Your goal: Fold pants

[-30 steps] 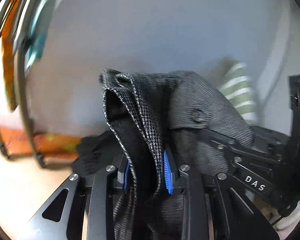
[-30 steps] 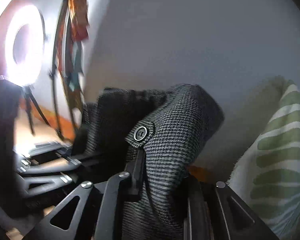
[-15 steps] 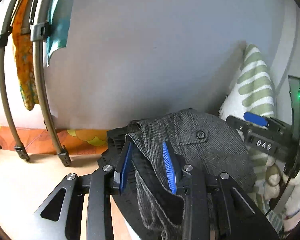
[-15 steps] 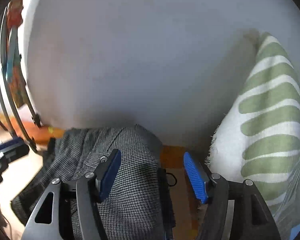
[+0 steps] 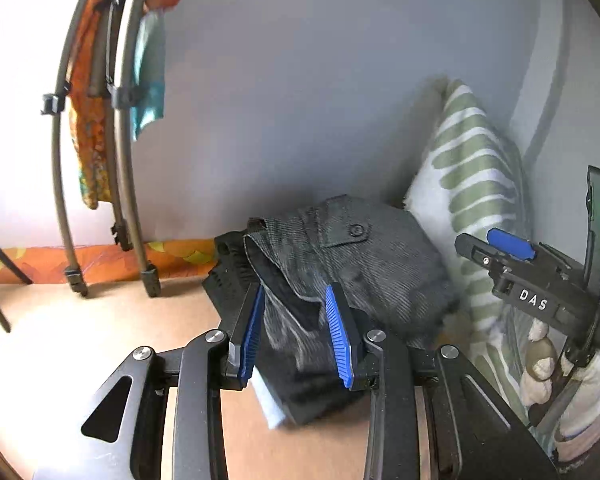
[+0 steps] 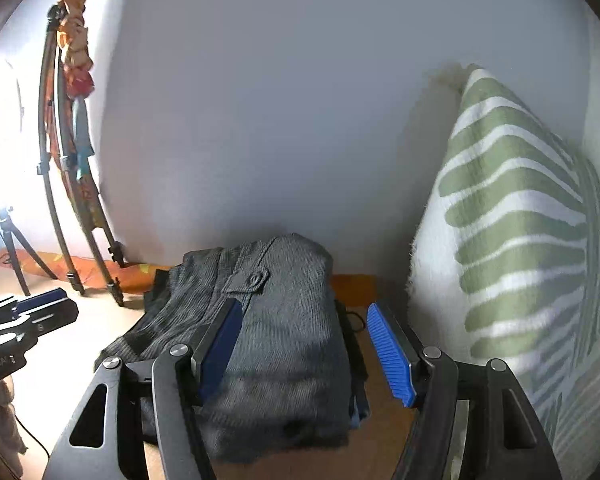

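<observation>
One folded pants [image 6: 284, 344], one striped pillow [image 6: 516, 240], two grippers [image 5: 296, 332] [image 6: 304, 352].

Both handheld grippers are the same build: matte black linkage arms with triangular cutouts and shiny round silver screws at every pivot. The left gripper [image 5: 296, 332] has bright blue ribbed pads [image 5: 337, 336] on the inside of its fingers, and the right gripper [image 6: 304, 348] wears the same ridged blue pads [image 6: 389, 354]. In the left wrist view the right unit shows from the side, with white "DAS" lettering on its black body, a blue pad on top and a small green light glowing on a dark upright piece.
</observation>
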A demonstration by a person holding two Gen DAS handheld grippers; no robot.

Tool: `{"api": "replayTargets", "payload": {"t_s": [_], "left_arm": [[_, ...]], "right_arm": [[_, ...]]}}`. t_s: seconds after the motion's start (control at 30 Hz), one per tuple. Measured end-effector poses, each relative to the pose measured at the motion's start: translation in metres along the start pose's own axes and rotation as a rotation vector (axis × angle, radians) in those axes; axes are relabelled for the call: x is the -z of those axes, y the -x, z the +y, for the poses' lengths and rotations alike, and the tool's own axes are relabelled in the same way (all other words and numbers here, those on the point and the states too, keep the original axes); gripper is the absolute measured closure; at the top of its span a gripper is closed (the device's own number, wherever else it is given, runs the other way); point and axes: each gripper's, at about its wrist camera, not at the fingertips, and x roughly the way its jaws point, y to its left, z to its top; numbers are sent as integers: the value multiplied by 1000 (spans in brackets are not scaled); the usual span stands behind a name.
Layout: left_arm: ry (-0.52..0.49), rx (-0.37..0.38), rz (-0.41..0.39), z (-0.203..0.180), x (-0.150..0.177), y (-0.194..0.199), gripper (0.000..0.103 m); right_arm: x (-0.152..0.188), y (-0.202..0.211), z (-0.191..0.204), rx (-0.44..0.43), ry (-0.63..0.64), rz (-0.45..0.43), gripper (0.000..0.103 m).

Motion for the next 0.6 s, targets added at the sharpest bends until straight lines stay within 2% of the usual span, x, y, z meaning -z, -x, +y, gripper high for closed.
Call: {"api": "replayTargets", "payload": {"t_s": [0.07,0.17,0.37,0.47,0.53,0.6], "left_arm": [[-8,6,-1,-4,3,15,72],[-17,21,-8,-9,11,37,58],[-50,36,-43,-18,27,89,57],[-56,45,-60,-20,34,114,47],[-70,50,-71,-22,40,132,46],[-84,52,-71,-23,46,145,45]], "right_arm": [[4,16,3,12,2,-10,34],[15,48,16,35,16,-25,31],[36,110,42,52,28,-74,24],[44,136,56,51,34,-90,22],[49,152,65,59,42,-108,16],[56,168,74,62,48,-127,16]]}}
